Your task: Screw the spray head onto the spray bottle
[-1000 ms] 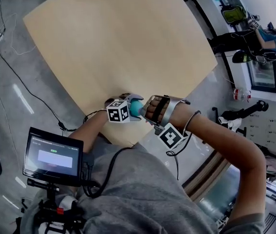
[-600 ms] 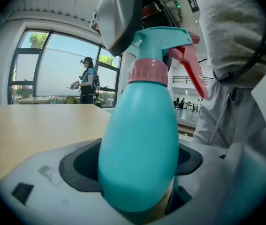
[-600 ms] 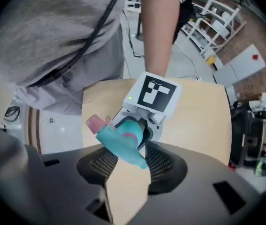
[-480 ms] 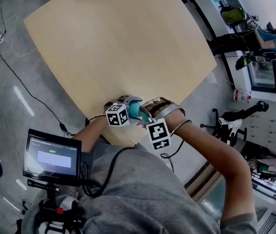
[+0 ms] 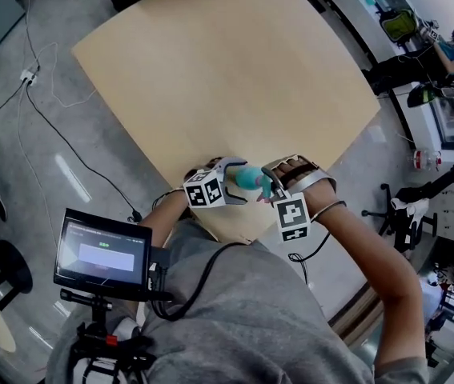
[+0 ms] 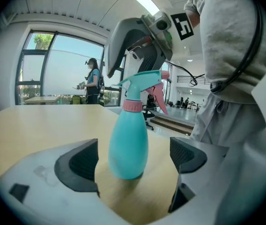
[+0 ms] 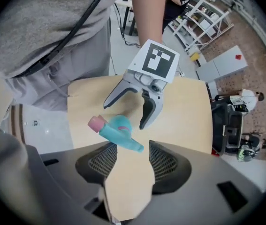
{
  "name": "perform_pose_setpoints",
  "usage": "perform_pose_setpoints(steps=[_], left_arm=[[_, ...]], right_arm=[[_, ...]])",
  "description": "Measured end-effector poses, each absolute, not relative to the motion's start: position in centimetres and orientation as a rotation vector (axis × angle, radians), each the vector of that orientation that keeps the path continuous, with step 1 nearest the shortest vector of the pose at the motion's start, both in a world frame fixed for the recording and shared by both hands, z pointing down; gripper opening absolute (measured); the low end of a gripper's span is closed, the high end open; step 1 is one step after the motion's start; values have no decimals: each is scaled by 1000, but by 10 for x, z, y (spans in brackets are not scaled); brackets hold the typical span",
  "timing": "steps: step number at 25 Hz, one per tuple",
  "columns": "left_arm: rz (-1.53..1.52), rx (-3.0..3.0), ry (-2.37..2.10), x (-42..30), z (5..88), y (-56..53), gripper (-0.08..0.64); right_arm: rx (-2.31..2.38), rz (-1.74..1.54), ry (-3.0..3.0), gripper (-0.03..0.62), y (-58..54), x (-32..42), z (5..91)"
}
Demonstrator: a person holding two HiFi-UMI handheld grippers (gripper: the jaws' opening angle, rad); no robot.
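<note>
A teal spray bottle [image 6: 128, 144] stands upright on the wooden table [image 5: 235, 70], close to its near edge. The teal spray head [image 6: 140, 86], with a pink collar and pink trigger, sits on the bottle's neck. My left gripper [image 6: 133, 161] points level at it, and its jaws have just been opening. The bottle [image 5: 249, 178] stands between the pads, touching neither. My right gripper [image 7: 133, 159] hangs over the top and points down, its jaws also just opening. The spray head [image 7: 117, 129] lies just past its pads, untouched. From above, my left gripper [image 7: 125, 115] shows spread wide.
A small monitor [image 5: 102, 254] on a rig sits by my left side. Cables [image 5: 42, 110] trail over the floor left of the table. Chairs and gear [image 5: 407, 206] stand to the right. A person [image 6: 93, 81] stands far off by the windows.
My right wrist has rolled, and that gripper has sunk a little over the bottle's top. The left gripper's jaws stand wider round the bottle. The bottle stays upright in place.
</note>
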State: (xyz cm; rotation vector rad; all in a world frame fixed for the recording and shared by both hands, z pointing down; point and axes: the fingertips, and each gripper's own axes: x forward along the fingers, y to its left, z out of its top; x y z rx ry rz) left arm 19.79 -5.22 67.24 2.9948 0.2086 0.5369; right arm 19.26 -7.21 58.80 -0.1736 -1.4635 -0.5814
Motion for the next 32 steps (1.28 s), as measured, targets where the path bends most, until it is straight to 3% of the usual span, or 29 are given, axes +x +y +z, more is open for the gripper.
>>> perform_pose_setpoints(steps=[6,16,17,19,20,21,25,32], left_arm=[[527,2988,43,134,648,-55,454],[446,2997,-193,89,596,-52,444],[401,3010,-282,84,578,-62,387],[267,3018,-477,75,529,-85,154],[190,3012,-572,72,501,-95,49],[113,3004,-657,68,472,-103,10],[-121,3011,-830,56,369,-111,5],[-257,3182,-771,59,281,-67,5]], right_arm=[[-7,-520,-1556,193,-53,177,559],[283,-508,-1606,193,-48,183,517],[378,-476,-1651,192,-53,190,501],[643,-343,-1813,188,-64,199,455],[810,-247,-1919,132,-69,202,427],[987,-140,-2031,22,-71,205,397],[1481,196,-2439,6,-55,208,302],[1569,61,-2490,5,0,181,256]])
